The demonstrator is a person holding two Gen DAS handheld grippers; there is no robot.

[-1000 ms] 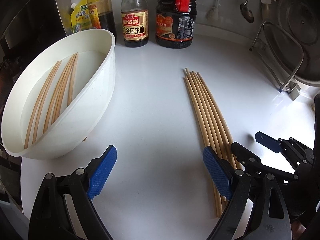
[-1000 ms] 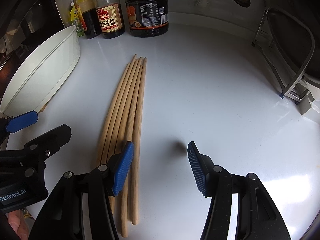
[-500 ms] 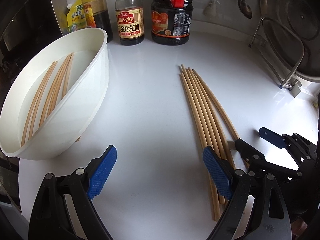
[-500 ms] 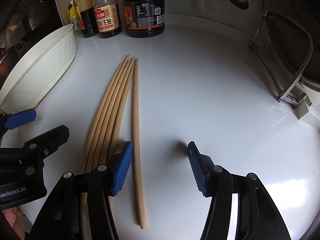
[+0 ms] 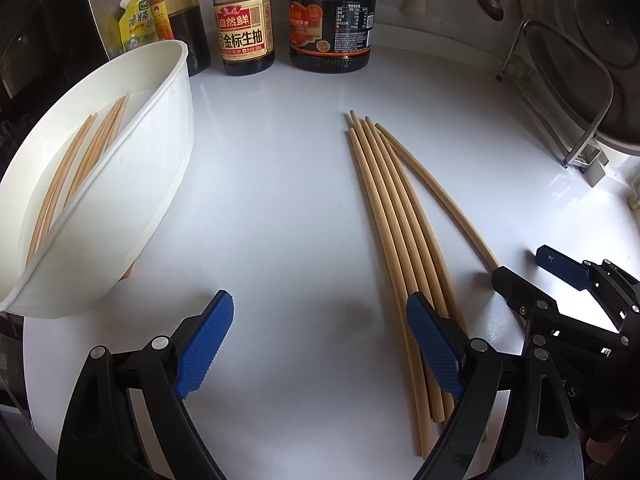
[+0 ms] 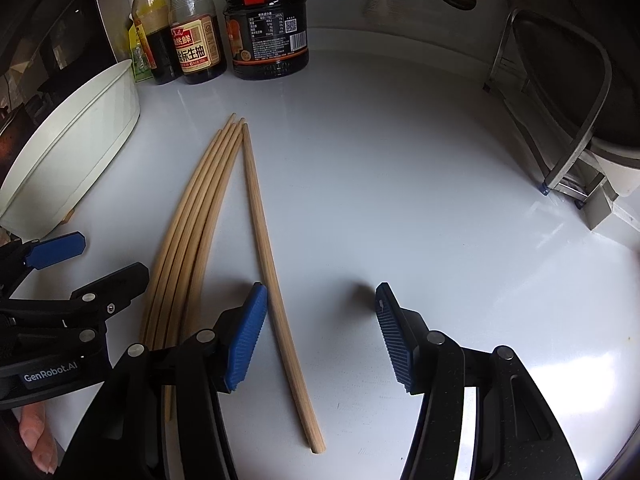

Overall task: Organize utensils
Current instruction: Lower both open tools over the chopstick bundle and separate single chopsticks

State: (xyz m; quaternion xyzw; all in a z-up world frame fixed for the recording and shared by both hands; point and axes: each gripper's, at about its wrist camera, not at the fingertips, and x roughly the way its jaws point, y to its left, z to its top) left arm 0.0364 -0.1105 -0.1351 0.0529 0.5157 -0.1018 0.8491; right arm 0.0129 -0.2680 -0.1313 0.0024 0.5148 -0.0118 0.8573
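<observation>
- Left wrist view: the left gripper hangs over the white counter with jaws wide, nothing between them. A bundle of chopsticks runs under its right pad; one stray chopstick fans off toward the right gripper. More chopsticks lie in the white bowl, well left.
- Right wrist view: the right gripper stands half open, gripping nothing. The stray chopstick passes just inside its left pad; the bundle lies outside it, toward the left gripper.
</observation>
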